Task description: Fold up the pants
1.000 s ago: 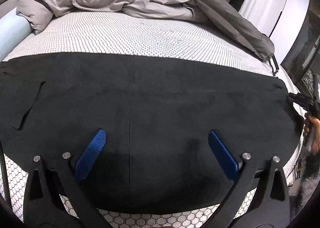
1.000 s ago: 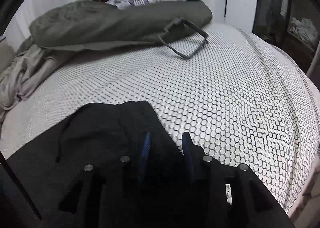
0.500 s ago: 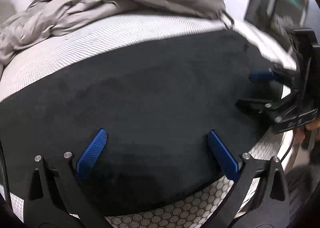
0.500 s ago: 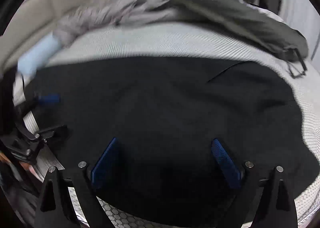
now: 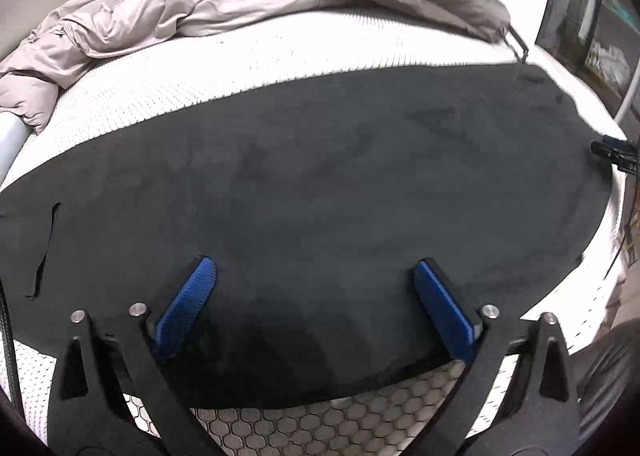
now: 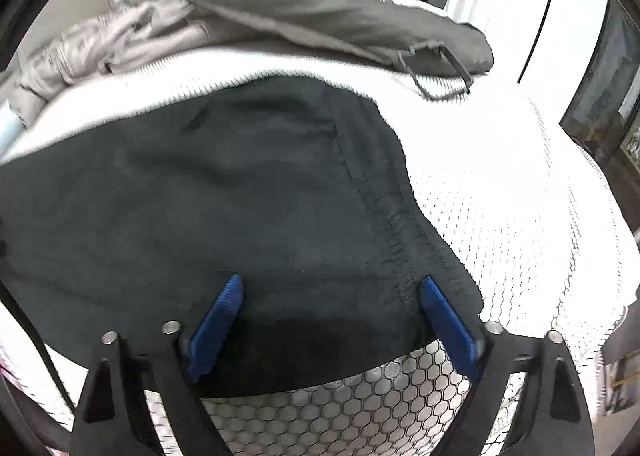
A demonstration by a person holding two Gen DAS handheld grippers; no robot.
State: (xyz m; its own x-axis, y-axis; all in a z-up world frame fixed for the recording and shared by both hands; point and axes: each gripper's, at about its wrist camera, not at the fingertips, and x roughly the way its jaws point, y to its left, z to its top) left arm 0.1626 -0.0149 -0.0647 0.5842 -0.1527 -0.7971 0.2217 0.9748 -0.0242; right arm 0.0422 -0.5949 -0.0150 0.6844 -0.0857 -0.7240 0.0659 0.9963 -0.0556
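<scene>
The black, soft-napped pants (image 5: 340,191) lie spread flat across the near part of the white honeycomb-patterned mattress (image 5: 248,67), one edge reaching almost to the mattress's near border; in the right wrist view the same pants (image 6: 240,207) show a stitched seam running down towards the near edge, with bare mattress (image 6: 520,195) to the right of it; the left gripper (image 5: 316,308) stands wide, its blue ribbed pads (image 5: 186,308) spaced apart above the cloth with nothing pinched between them; the right gripper (image 6: 334,320) likewise stands wide, its jaws having just been opening and then easing slightly inward, the cloth lying under the gap but not pressed by the pads (image 6: 218,320); a crumpled pale grey quilt (image 5: 160,11) and a dark olive fabric bag (image 6: 320,11) (with a metal loop at its end) lie heaped at the far side, well apart from the pants; image blur noted in the right wrist view.
</scene>
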